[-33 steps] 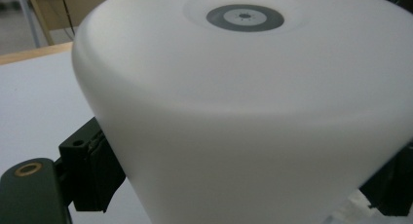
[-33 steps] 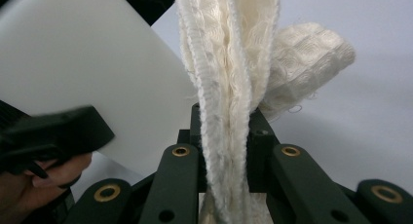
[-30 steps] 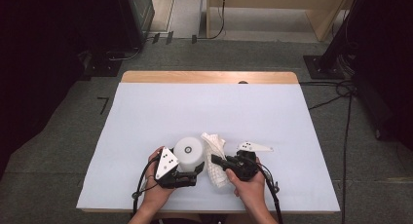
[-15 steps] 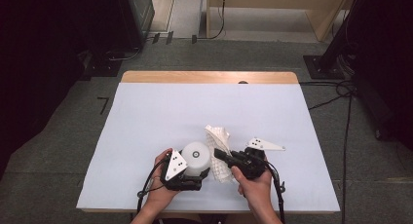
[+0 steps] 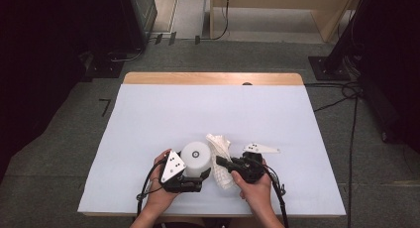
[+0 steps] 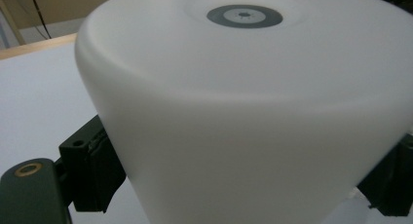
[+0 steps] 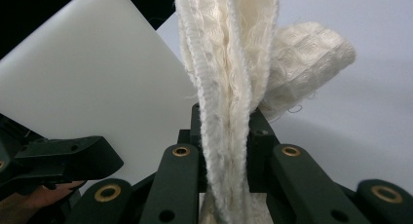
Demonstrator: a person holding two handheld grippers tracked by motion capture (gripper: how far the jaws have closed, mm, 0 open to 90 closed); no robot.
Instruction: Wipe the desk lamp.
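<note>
Pale blue tabletop [image 5: 148, 119], near edge: my left gripper [image 5: 190, 181] has its fingers [image 6: 90, 173] clamped on a white cup [image 5: 195, 156], inverted, base up, rigid and smooth. My right gripper [image 5: 223, 163] has pinched a knit cloth [image 5: 220, 148] at mid-fold; soft, light, long axis rising from the fingers [image 7: 178, 185], just right of the cup.

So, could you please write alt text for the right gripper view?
The right gripper is shut on a cream knitted cloth that rises between its black jaws. Behind it to the left is a white cup, over a pale tabletop.
</note>
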